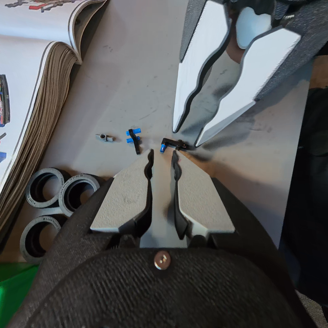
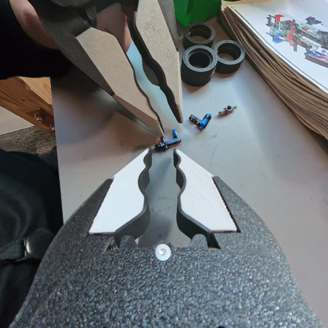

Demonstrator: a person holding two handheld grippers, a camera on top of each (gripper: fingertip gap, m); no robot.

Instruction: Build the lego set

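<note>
A small black beam (image 1: 173, 142) with one blue pin (image 1: 162, 148) lies on the grey table (image 1: 124, 79), right between the tips of both grippers. My left gripper (image 1: 163, 151) is open and empty, its tips just short of the beam. My right gripper (image 1: 186, 138) is open and empty and comes at the beam from the opposite side. In the right wrist view the beam (image 2: 168, 142) lies just ahead of the right gripper (image 2: 162, 150), and one tip of the left gripper (image 2: 171, 127) sits at the beam's end. A second black beam with two blue pins (image 1: 134, 140) and a grey connector (image 1: 104, 138) lie to the side.
Three black tyres (image 1: 44, 188) sit near the thick open instruction booklet (image 1: 26, 88), which also shows in the right wrist view (image 2: 292, 44). A green container (image 2: 195, 10) stands behind the tyres (image 2: 197, 62). A wooden frame (image 2: 23, 99) stands past the table edge. Left and right tips are no more than a few centimetres apart.
</note>
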